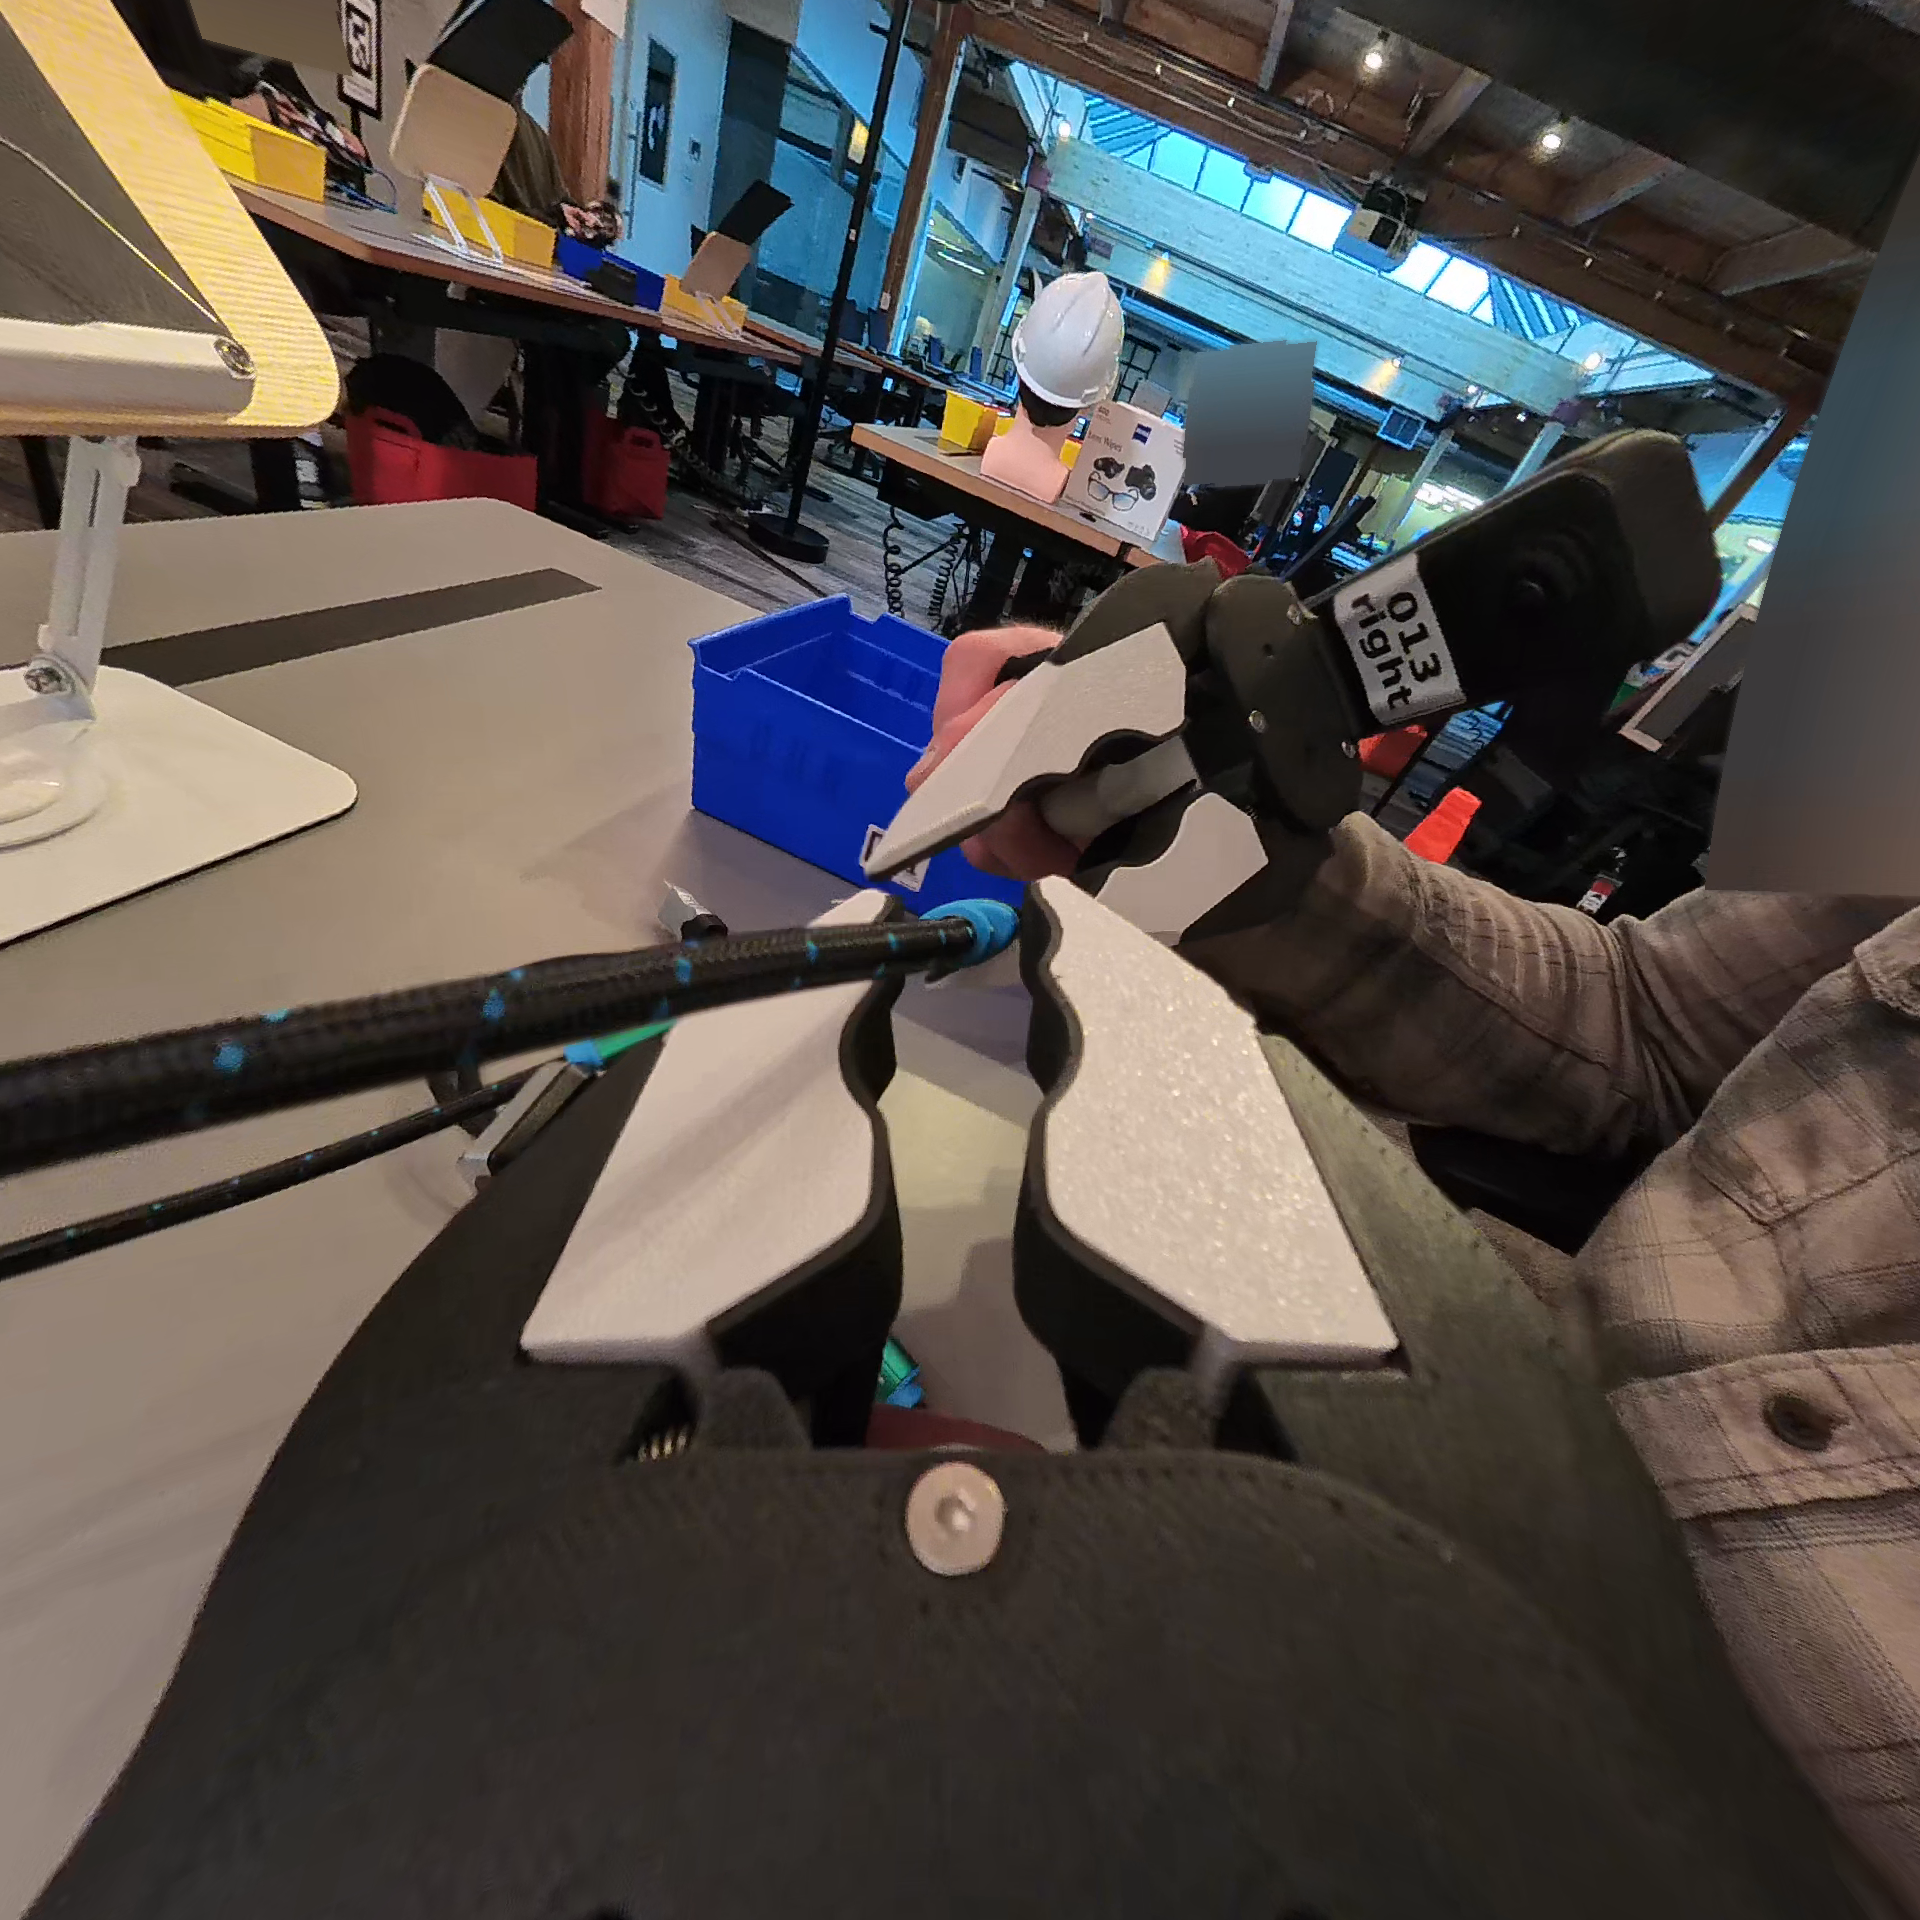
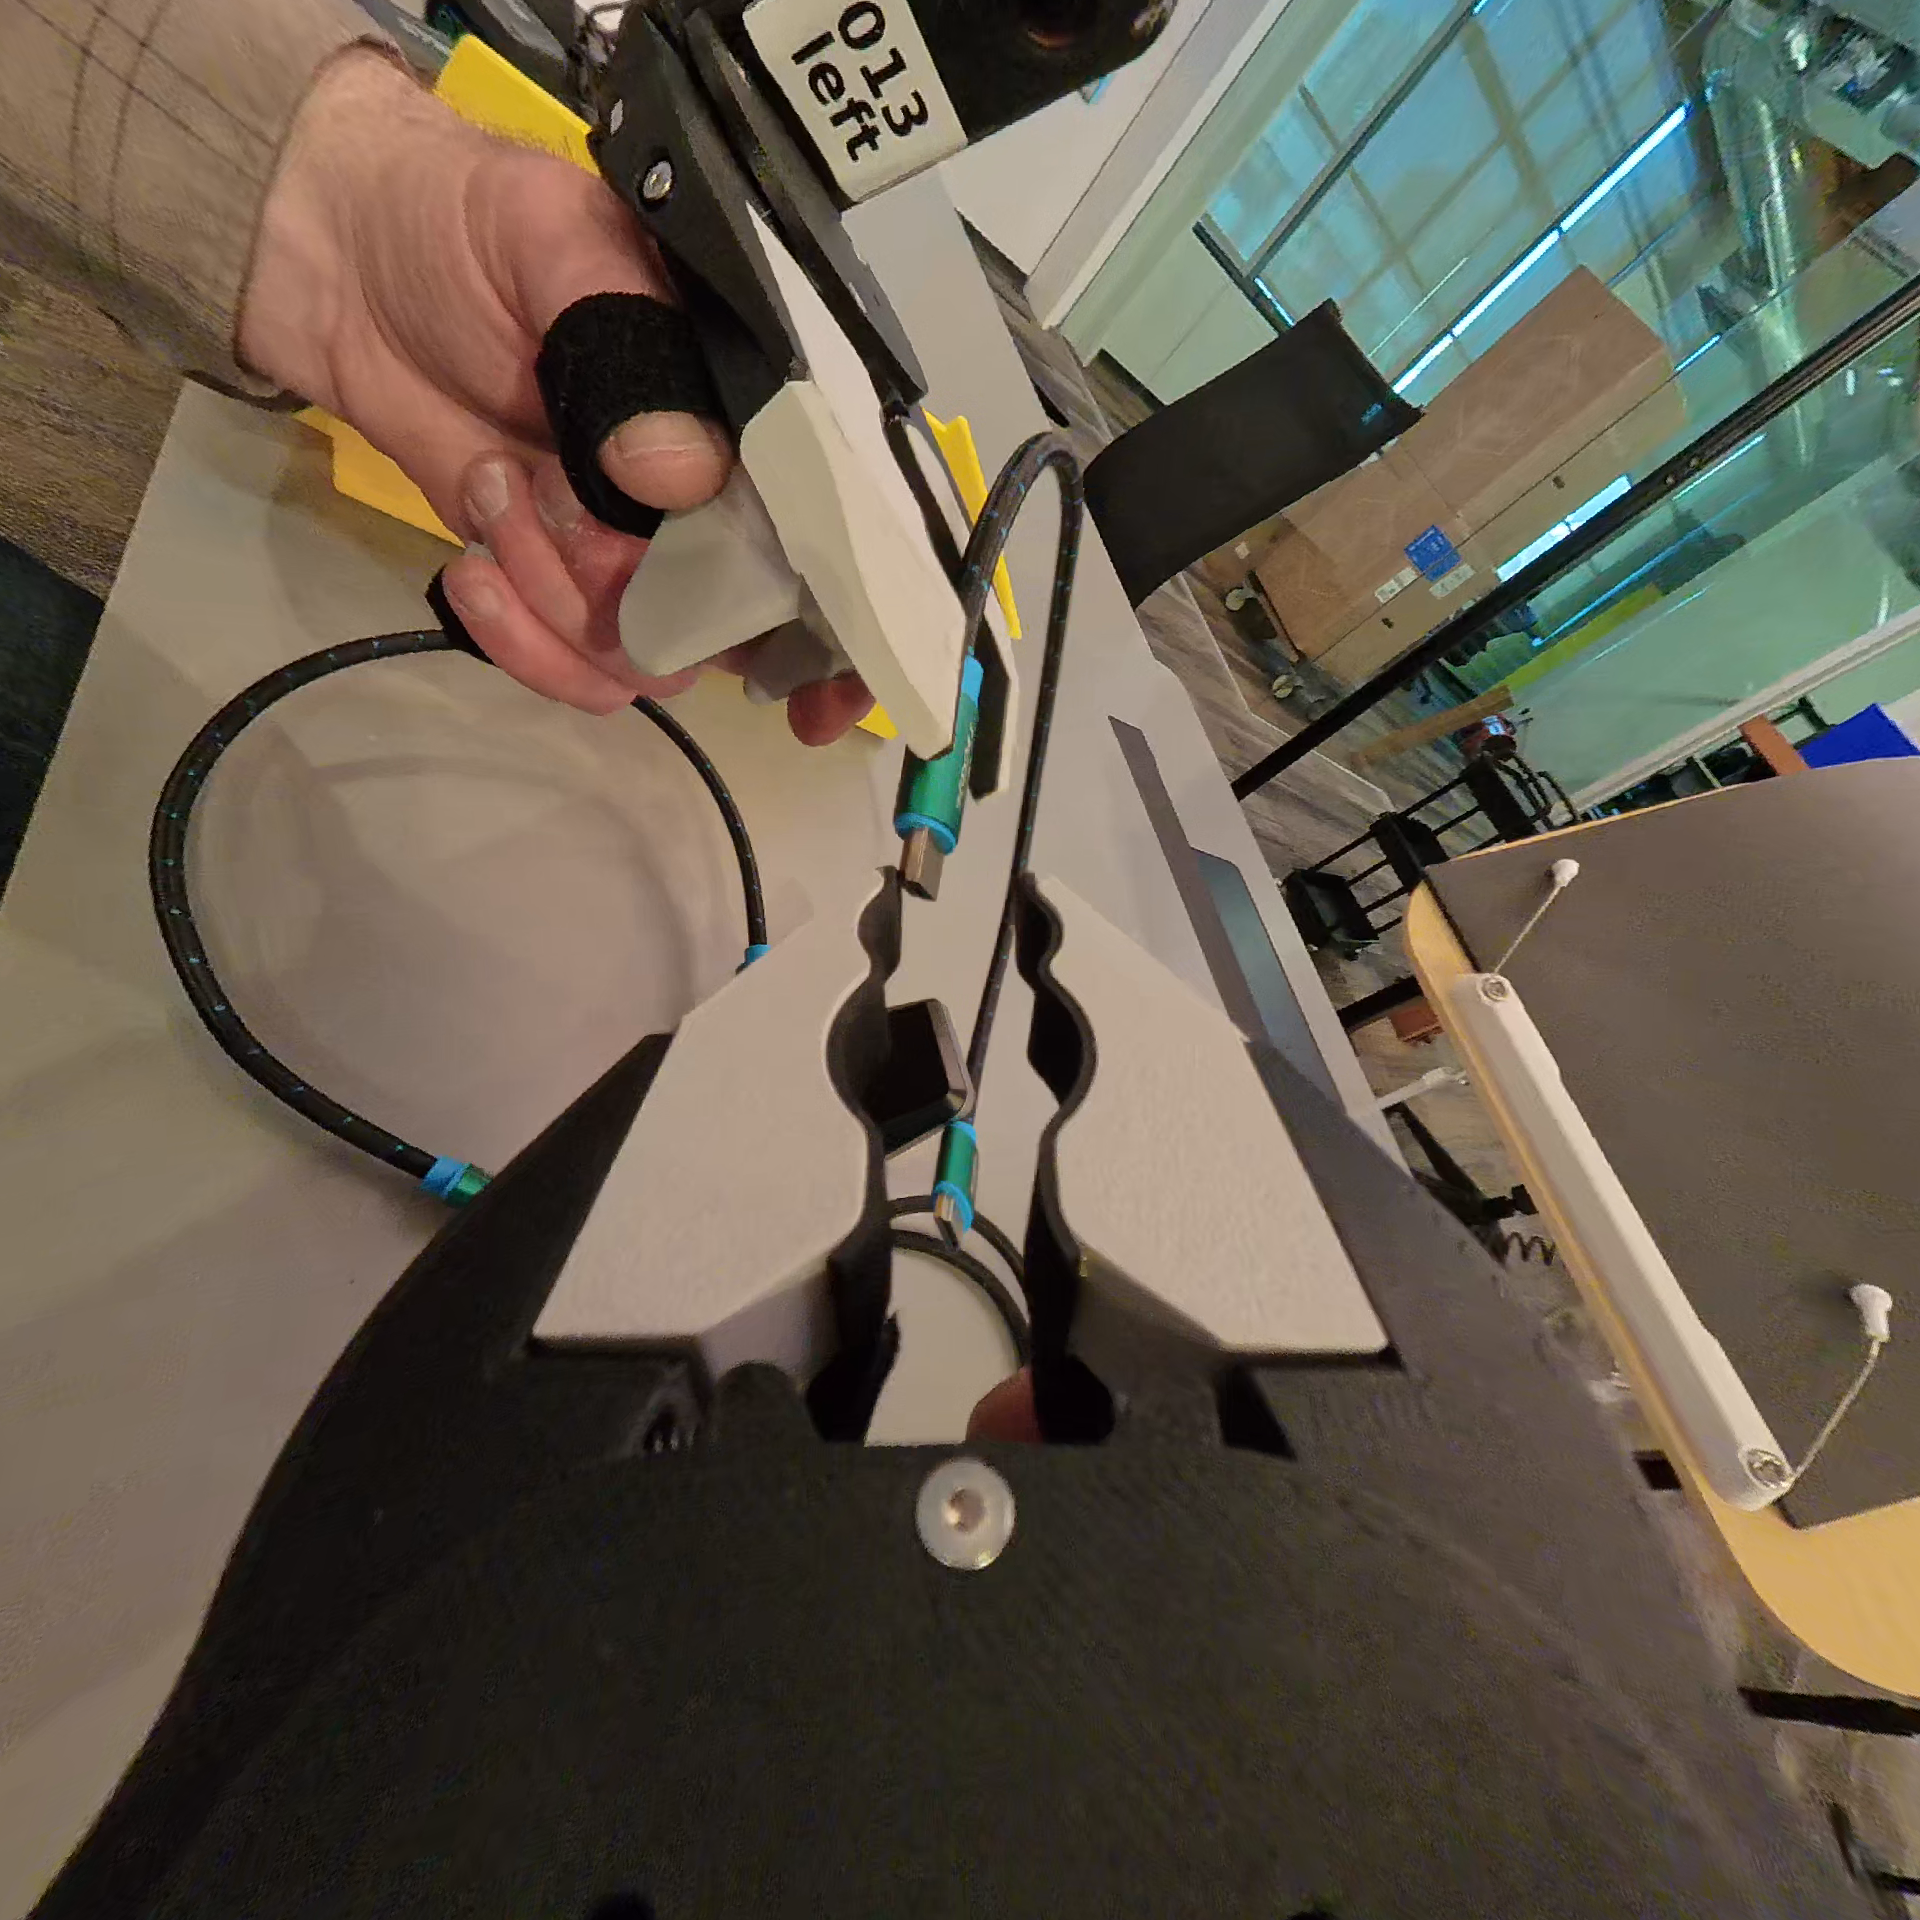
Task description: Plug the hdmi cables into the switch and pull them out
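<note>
My left gripper (image 1: 961, 914) is shut on the green HDMI plug (image 2: 935, 774), held above the table. In the left wrist view only the plug's blue collar (image 1: 977, 930) and its black braided cable (image 1: 468, 1023) show. That cable loops up and hangs down to a second green plug (image 2: 954, 1174). The small black switch (image 2: 925, 1070) shows between the fingers of my right gripper (image 2: 956, 888), which is open. The switch is against one finger and apart from the other. The held plug's metal tip is just beyond my right fingertips. The right gripper's upper finger (image 1: 1039, 727) also shows.
A second braided cable (image 2: 197, 956) lies curled on the grey table (image 1: 468, 727). A blue bin (image 1: 800, 727) stands behind the grippers and a yellow bin (image 2: 364, 468) lies under the left hand. A white stand (image 1: 156, 790) with a board is at the left.
</note>
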The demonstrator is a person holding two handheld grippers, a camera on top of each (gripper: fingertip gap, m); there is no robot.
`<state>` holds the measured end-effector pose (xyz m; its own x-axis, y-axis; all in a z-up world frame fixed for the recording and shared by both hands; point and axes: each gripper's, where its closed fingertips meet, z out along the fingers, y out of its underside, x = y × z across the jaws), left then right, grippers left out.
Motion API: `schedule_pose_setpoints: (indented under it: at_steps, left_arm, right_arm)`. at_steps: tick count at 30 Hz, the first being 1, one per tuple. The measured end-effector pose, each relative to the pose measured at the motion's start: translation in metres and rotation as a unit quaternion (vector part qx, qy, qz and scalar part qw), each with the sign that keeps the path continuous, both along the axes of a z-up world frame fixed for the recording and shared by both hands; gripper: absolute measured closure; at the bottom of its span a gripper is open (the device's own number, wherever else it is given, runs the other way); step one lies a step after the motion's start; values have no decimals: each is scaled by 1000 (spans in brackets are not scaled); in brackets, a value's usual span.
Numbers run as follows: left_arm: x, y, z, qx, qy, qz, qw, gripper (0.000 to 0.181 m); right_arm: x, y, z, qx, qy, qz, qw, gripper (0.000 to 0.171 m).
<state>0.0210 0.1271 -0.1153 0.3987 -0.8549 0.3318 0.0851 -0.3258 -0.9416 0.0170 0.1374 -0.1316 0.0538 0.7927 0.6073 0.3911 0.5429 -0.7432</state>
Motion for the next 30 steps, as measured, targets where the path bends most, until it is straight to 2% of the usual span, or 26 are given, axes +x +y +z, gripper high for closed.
schedule_pose_setpoints:
  at_steps: [7,15,23,30]
  left_arm:
    - [2,-1,2,27,14,7,1000,161]
    - [2,3,5,42,12,29,999,161]
    - [4,-4,12,73,15,15,997,161]
    - [7,-10,19,104,21,5,994,161]
  right_arm:
    - [2,-2,0,-35,6,10,999,153]
    - [-3,-5,0,-31,-1,9,999,150]
    - [-2,-5,-3,-148,14,20,989,149]
    - [-4,-12,2,-147,21,37,988,150]
